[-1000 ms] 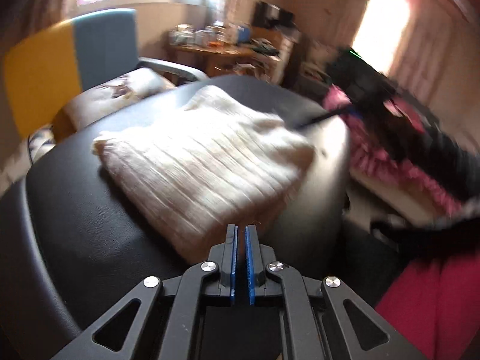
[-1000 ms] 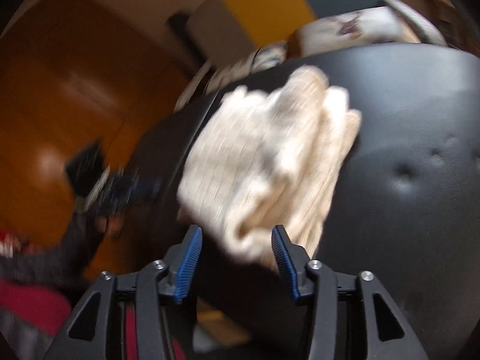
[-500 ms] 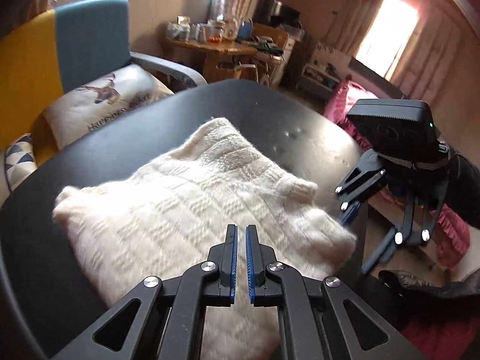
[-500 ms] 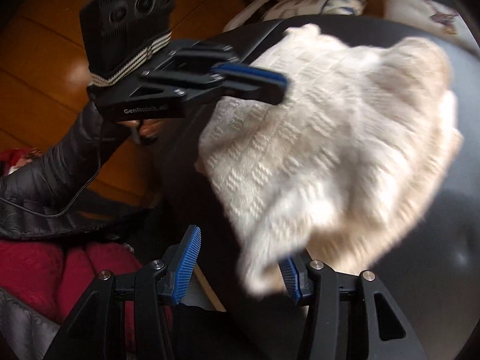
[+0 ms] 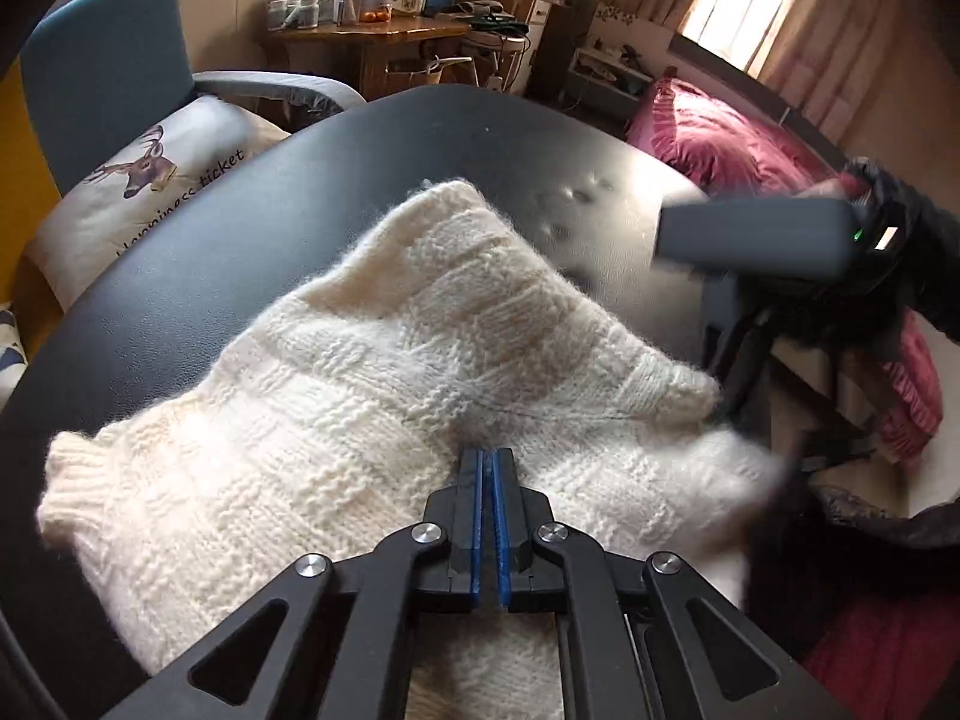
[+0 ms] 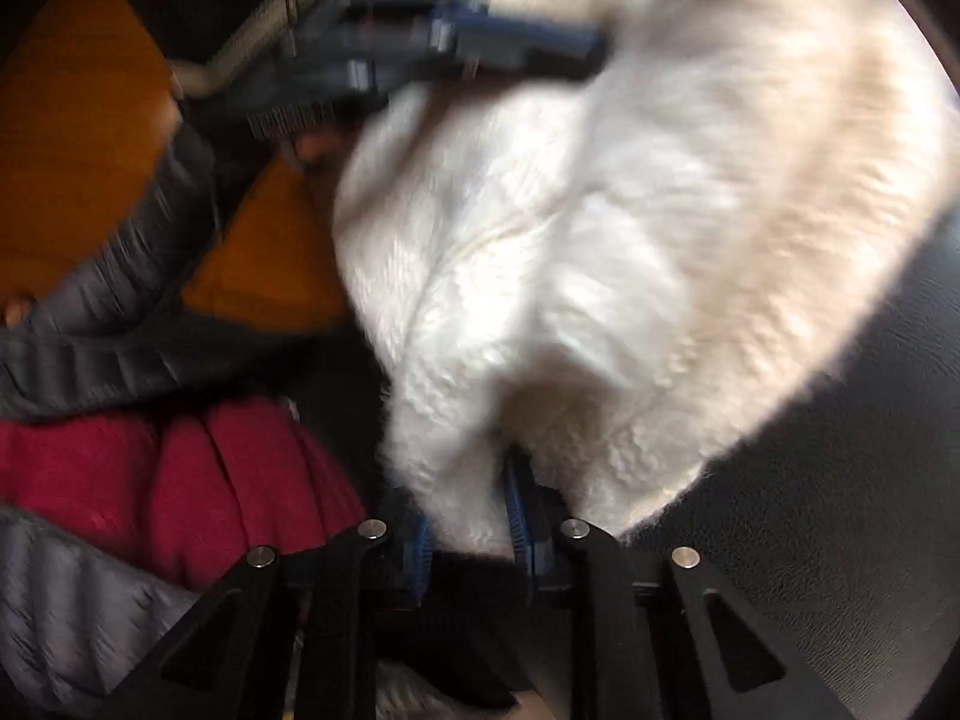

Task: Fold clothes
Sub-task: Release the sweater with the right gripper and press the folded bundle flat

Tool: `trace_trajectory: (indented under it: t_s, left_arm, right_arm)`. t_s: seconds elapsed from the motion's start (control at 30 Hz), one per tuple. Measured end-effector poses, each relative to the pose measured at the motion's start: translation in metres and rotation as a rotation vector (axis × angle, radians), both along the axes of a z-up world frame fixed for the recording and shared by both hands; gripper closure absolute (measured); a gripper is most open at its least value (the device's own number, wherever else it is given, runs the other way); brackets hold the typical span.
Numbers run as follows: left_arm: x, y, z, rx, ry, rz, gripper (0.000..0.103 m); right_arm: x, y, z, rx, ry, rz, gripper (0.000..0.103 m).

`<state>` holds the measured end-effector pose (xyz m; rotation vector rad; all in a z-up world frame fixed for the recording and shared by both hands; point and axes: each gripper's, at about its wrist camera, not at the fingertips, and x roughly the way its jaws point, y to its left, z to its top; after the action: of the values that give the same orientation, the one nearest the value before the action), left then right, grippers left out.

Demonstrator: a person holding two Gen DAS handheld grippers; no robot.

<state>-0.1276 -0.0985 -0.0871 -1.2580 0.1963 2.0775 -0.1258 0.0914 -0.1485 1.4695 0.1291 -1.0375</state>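
Note:
A cream knitted sweater (image 5: 372, 396) lies folded on a black padded table (image 5: 432, 138). My left gripper (image 5: 487, 462) is shut with nothing between its blue pads and rests on the sweater's near part. In the right wrist view the sweater (image 6: 630, 228) fills the frame, blurred. My right gripper (image 6: 471, 516) is closed on the sweater's near corner, with knit bunched between the blue pads. The right gripper also shows blurred in the left wrist view (image 5: 738, 360) at the sweater's right edge. The left gripper shows blurred in the right wrist view (image 6: 510, 42), on top of the sweater.
A blue and yellow armchair (image 5: 102, 66) with a deer cushion (image 5: 150, 180) stands behind the table. A cluttered wooden desk (image 5: 366, 36) is farther back. A pink bed (image 5: 738, 144) is to the right. Red clothing (image 6: 150, 480) and wooden floor (image 6: 78, 150) are left of the right gripper.
My left gripper came down onto the sweater, staying shut. My right gripper moved in and closed from wide open onto the sweater's corner.

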Motion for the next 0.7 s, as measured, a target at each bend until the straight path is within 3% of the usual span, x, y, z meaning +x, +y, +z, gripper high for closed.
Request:
trace_trajectory:
  t_s: [0.1, 0.17, 0.27, 0.4, 0.5, 0.6, 0.7]
  left_arm:
    - [0.002, -0.009, 0.004, 0.043, 0.000, 0.042, 0.097]
    - [0.005, -0.022, 0.020, 0.127, 0.006, 0.098, 0.097]
    - [0.027, -0.047, 0.051, 0.206, 0.080, 0.183, 0.097]
    - [0.093, -0.061, 0.070, 0.092, 0.210, 0.183, 0.096]
    - [0.147, -0.058, 0.057, -0.051, 0.241, 0.136, 0.095]
    - [0.192, -0.043, 0.034, -0.168, 0.257, 0.058, 0.095]
    - [0.210, -0.023, 0.015, -0.203, 0.269, -0.014, 0.095]
  right_arm:
    - [0.007, 0.017, 0.020, -0.032, 0.068, -0.093, 0.074]
    - [0.012, 0.031, 0.040, -0.036, 0.146, -0.159, 0.069]
    - [0.025, 0.046, 0.082, -0.062, 0.287, -0.248, 0.067]
    - [0.055, 0.024, 0.121, -0.064, 0.562, -0.317, 0.067]
    - [0.062, -0.024, 0.117, 0.030, 0.694, -0.337, 0.067]
    - [0.057, -0.045, 0.099, 0.131, 0.704, -0.368, 0.067]
    - [0.041, -0.049, 0.078, 0.222, 0.678, -0.394, 0.067]
